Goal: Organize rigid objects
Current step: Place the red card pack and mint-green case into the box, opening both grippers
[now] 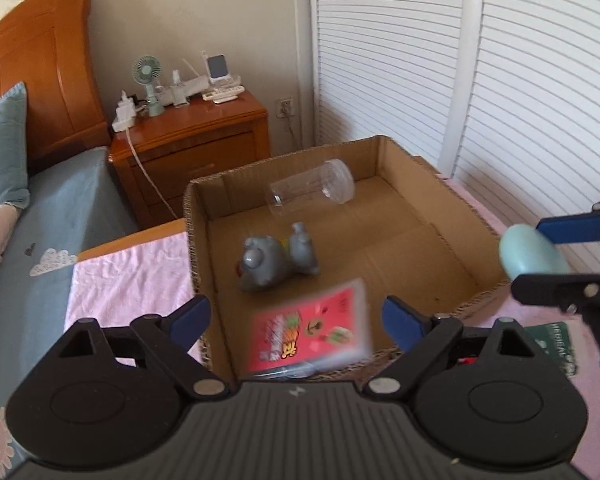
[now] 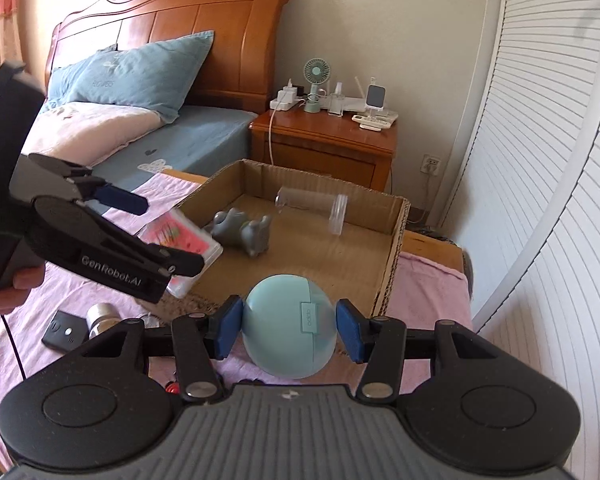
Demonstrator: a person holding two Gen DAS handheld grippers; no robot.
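Your right gripper [image 2: 290, 326] pinches the pale blue round case [image 2: 288, 324] between its pads, just short of the cardboard box [image 2: 396, 256] at its 6 o'clock edge. Your left gripper [image 1: 296, 318] stands spread, and the blurred red card pack [image 1: 310, 330] between its fingers seems untouched by either pad. Inside the box lie a grey toy [image 1: 272, 260] and, toward 12 o'clock, a clear cup [image 1: 312, 190].

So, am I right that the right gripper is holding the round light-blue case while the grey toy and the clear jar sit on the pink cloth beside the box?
Not quite: the grey toy and clear jar lie inside the cardboard box, as the right wrist view shows. The right gripper does hold the light-blue case.
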